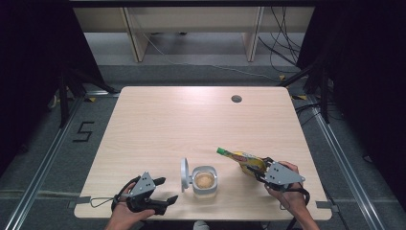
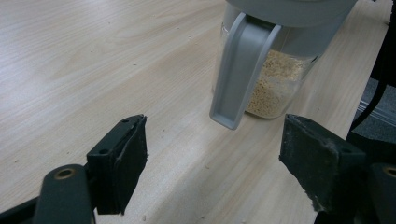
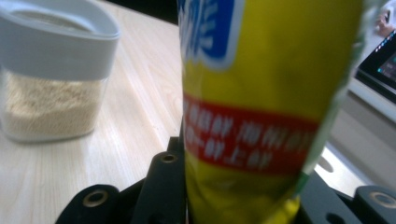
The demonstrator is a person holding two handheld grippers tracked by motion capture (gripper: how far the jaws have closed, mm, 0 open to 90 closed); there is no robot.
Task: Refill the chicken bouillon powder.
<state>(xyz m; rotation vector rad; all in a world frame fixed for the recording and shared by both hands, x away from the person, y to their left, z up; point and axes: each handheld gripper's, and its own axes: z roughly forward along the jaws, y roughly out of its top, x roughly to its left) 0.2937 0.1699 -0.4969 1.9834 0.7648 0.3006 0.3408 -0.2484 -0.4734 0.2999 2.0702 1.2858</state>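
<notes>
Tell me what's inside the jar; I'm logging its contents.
The jar holds pale beige granules, filling the lower part beneath its grey rim. Its hinged lid stands open. The lid's hanging flap covers some of the granules.

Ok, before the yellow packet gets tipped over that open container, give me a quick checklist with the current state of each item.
1. Container lid open: ok.
2. Right gripper shut on the yellow packet: ok.
3. Packet's green end pointing toward the container: ok.
4. Packet end above the container mouth: not ok, it is off to one side.
5. Left gripper steadying the container: not ok, open and apart from it.
6. Packet already opened: cannot tell.
</notes>
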